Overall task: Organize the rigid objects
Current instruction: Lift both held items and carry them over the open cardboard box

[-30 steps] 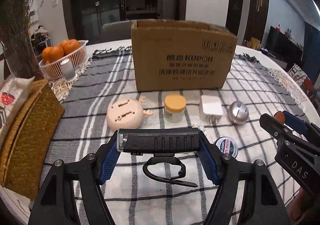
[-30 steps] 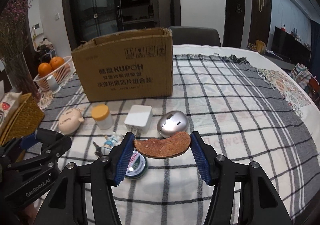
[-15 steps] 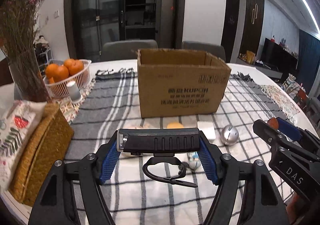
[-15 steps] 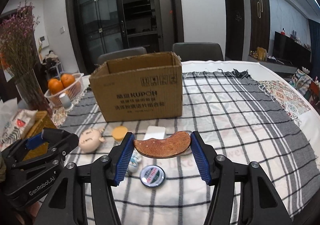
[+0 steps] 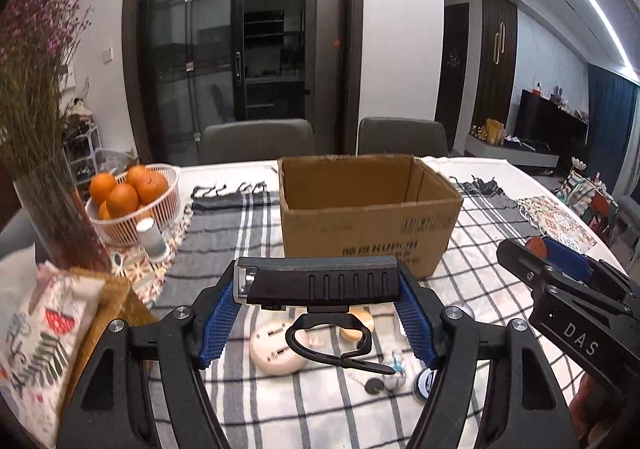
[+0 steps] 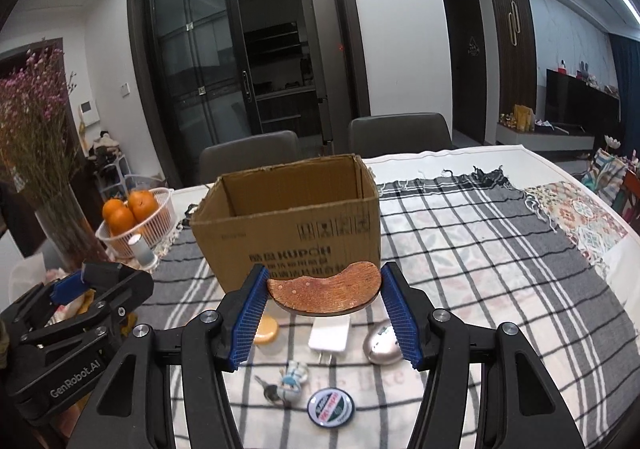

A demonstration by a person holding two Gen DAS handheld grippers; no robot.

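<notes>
Carrying, left view: left gripper [image 5: 320, 315] fingers pinch a black ribbed bar with a hanging loop [image 5: 320, 283], short of the open brown cardboard box [image 5: 368, 217]; clear the near rim before releasing. Right view: right gripper [image 6: 324, 315] fingers clamp a copper-brown kidney-shaped plate [image 6: 325, 291] above the tabletop; keep it level, drop inside.

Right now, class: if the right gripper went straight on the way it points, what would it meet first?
Most likely the cardboard box: its printed front wall stands directly beyond the right gripper and the brown kidney-shaped piece it holds. How far off is unclear.
</notes>
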